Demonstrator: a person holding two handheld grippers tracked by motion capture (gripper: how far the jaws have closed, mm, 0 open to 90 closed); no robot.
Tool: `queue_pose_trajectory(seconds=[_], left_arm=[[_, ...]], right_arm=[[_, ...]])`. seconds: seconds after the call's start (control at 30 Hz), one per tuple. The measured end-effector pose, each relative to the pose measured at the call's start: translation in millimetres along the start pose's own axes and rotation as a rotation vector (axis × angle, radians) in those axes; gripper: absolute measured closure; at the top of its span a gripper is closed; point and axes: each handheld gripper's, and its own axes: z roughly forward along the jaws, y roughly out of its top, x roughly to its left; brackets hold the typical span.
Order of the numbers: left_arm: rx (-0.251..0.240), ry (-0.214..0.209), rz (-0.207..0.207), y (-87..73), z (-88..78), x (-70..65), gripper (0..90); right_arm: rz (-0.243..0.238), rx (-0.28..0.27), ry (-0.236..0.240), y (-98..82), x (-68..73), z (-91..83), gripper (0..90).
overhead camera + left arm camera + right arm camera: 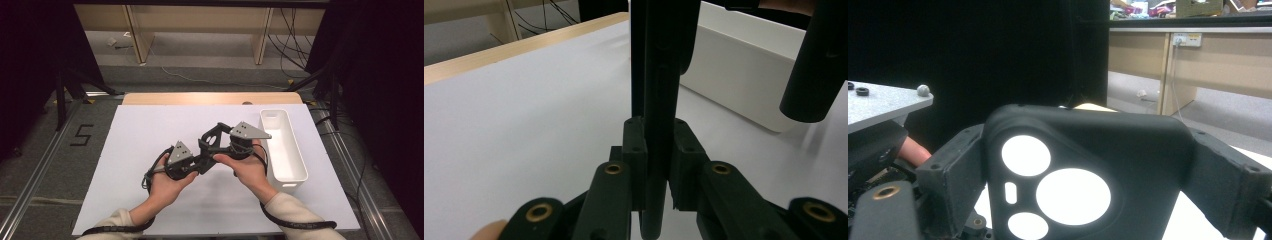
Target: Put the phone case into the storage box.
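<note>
A black phone case (211, 139) with round camera cutouts hangs above the white table sheet (145, 130), between both grippers. In the high view my left gripper (204, 161) comes in from the lower left and my right gripper (220, 134) from the right. The left gripper view has the case (664, 60) edge on and upright, with my left gripper (656, 145) shut on its thin lower edge. In the right gripper view the case (1128, 145) stands across my right gripper (1088, 175), whose wide-set pads (950, 170) touch its two sides.
A long white bin (289, 182) stands at the right of the sheet, close beside the right hand; in the left gripper view this bin (744, 85) lies just behind the case. A wooden table edge (210, 98) runs along the back.
</note>
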Motion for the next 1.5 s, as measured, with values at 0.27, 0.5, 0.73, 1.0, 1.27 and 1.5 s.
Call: queue_pose_trajectory(seconds=[0.27,0.5,0.73,1.0,1.27,1.5], left_arm=[[-0.002,-0.002,-0.002,-0.4,0.1,0.2,79.8],[-0.005,-0.005,-0.002,-0.4,0.0,0.1,79.5],[-0.011,-0.008,0.015,-0.1,-0.7,-0.1,76.8],[-0.006,-0.003,0.027,-0.2,-0.4,1.1,57.5],[0.0,-0.025,0.08,-0.6,-5.5,1.8,14.0],[0.002,-0.027,0.125,-0.6,-11.5,4.7,0.0]], right_arm=[[-0.014,-0.005,0.002,0.2,0.9,0.2,14.3],[-0.02,0.0,0.006,1.3,0.9,-0.3,14.6],[-0.026,0.007,0.01,1.8,0.7,-0.1,14.8],[-0.023,0.003,0.014,2.4,0.0,-0.6,14.8],[-0.022,-0.003,0.012,4.1,-2.0,-2.3,14.8],[-0.018,-0.003,0.009,4.5,-2.7,-2.8,14.9]])
